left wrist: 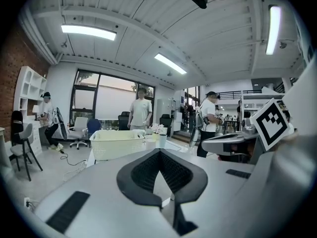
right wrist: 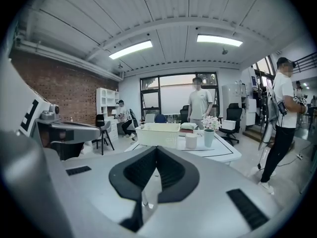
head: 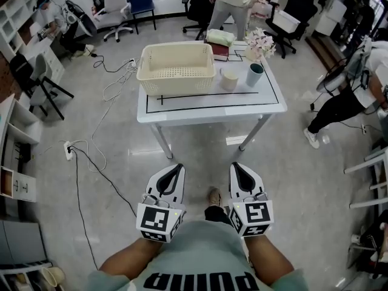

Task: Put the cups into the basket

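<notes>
Behind the basket (head: 176, 85), a standing person (head: 233, 5) is cut off at the top edge; a green cloth (head: 220, 37) hides part of a book (head: 220, 51).

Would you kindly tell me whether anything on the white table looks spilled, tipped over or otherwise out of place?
Nothing stands out. The cream cup and the grey-blue cup both stand upright beside the cream perforated plastic basket, which sits level on the white table. No spill or damage shows.
</notes>
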